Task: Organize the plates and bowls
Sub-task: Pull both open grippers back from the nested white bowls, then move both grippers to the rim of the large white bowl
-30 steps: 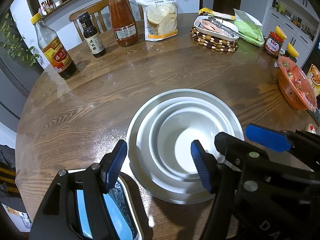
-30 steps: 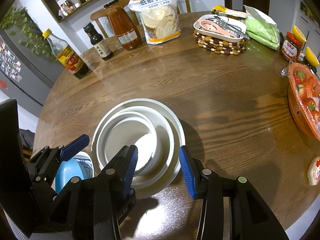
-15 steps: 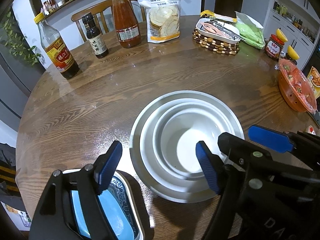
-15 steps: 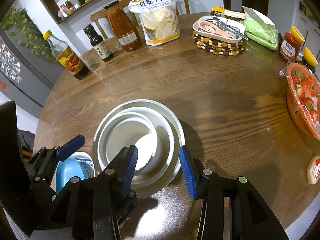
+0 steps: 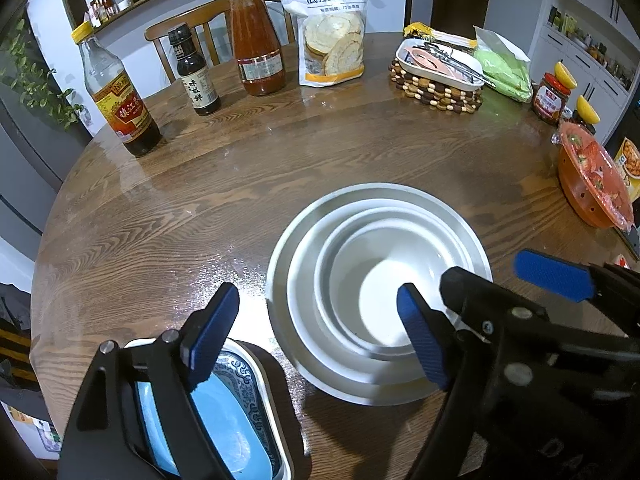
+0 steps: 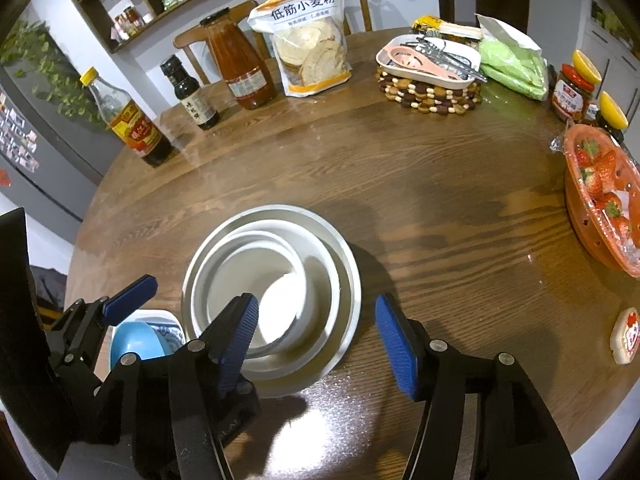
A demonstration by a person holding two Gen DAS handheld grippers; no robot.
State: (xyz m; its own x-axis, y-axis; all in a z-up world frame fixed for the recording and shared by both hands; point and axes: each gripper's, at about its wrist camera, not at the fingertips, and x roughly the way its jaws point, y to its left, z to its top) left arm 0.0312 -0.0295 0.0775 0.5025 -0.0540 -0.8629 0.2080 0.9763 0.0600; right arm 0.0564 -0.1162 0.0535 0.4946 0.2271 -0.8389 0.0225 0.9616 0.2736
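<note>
Left gripper [image 5: 318, 336]: jaws spread wide and holding nothing, hovering over the near-left rim of the white stack; its left blue pad [image 5: 210, 334] hangs above the blue dish, its right one above the stack's inner bowl.
Right gripper [image 6: 316, 340]: also released, jaws wide apart and empty, poised over the near-right rim of the white stack.
White stack [image 5: 378, 292]: the landmark; a wide white plate [image 6: 348, 280] on the round wooden table [image 5: 200, 200] with white bowls [image 6: 272, 292] nested inside it, smallest innermost, all upright.
Blue dish [image 5: 224, 420]: rectangular, blue inside with a patterned white border, just left of the stack and at the table's near edge, partly hidden by the left gripper.
Between grippers and stack: only the grippers' own black frames cover its near rim.
Far left of the stack: a vinegar bottle [image 5: 118, 96] with a yellow cap, a small dark soy bottle [image 5: 194, 72], and a tall red sauce jar [image 5: 256, 40], standing in a row.
Straight beyond the stack: a flour bag [image 5: 332, 26] printed with Chinese characters, upright.
Far right of the stack: a white tray of utensils [image 6: 430, 62] on a beaded trivet [image 6: 430, 94], a green packet [image 6: 512, 64], and a red-lidded jar [image 6: 572, 94].
Right of the stack: an orange basket of strawberries [image 6: 600, 196] under plastic wrap, well apart, at the table's edge.
</note>
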